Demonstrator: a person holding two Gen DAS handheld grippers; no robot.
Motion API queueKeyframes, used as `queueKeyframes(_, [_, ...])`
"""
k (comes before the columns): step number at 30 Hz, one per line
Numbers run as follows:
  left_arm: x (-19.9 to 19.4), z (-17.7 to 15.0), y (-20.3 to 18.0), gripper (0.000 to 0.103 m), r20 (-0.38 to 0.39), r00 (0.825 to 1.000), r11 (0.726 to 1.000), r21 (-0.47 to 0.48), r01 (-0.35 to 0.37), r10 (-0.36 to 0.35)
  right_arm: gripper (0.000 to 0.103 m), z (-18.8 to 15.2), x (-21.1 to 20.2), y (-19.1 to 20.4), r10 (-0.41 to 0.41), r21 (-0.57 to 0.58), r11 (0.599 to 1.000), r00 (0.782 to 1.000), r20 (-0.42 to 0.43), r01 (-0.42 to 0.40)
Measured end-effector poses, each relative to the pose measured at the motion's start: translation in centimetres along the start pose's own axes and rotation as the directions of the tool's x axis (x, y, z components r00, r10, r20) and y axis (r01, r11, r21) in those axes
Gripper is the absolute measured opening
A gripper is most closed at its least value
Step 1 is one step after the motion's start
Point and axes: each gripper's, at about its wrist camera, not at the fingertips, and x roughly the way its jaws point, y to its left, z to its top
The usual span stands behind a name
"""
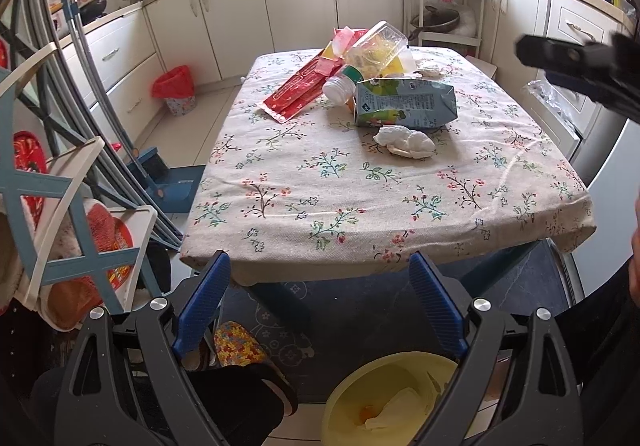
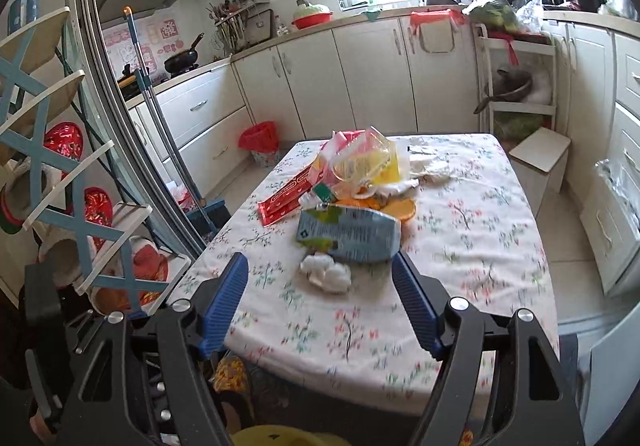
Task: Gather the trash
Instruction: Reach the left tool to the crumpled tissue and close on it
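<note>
A pile of trash lies on the floral-cloth table [image 1: 360,206]: a blue drink carton [image 1: 404,102] on its side, a crumpled white tissue [image 1: 404,142] in front of it, a red wrapper [image 1: 300,90] and a clear plastic tub [image 1: 376,44]. My left gripper [image 1: 320,286] is open and empty, below the table's near edge. A yellow bin [image 1: 392,398] holding paper and eggshell sits under it. My right gripper [image 2: 320,286] is open over the near part of the table. The tissue [image 2: 326,272] and carton [image 2: 348,232] lie just ahead of its fingertips, untouched.
A small bin with a red liner [image 1: 176,90] stands on the floor left of the table. A broom and blue dustpan [image 1: 160,174] lean nearby, beside a blue-and-white shoe rack [image 1: 80,230]. A white stool [image 2: 540,162] is at the table's far right. Cabinets ring the room.
</note>
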Motion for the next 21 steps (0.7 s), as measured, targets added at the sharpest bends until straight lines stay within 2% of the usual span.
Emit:
queueKeyframes(6, [1.3,0.6,-0.3,0.087,-0.019,1.0,1.0,-0.001,0.006,-0.006,0.072,0.7,2.1,-0.9,-0.002,0.008,1.0,1.0,-0.016,0.002])
queueKeyframes(12, [3.5,1.8,-0.5,0.087,-0.031,0.999,0.999,-0.039,0.026,-0.027,0.072,0.9,3.6,-3.5,-0.017,0.126,0.992,0.999,-0.041,0.022])
queueKeyframes(21, [9.5,6.6,-3.0,0.087,-0.017,0.996,0.991,-0.101,0.088,-0.09,0.072,0.4,4.2,-6.1,-0.018,0.242,0.97,0.996,-0.087,0.039])
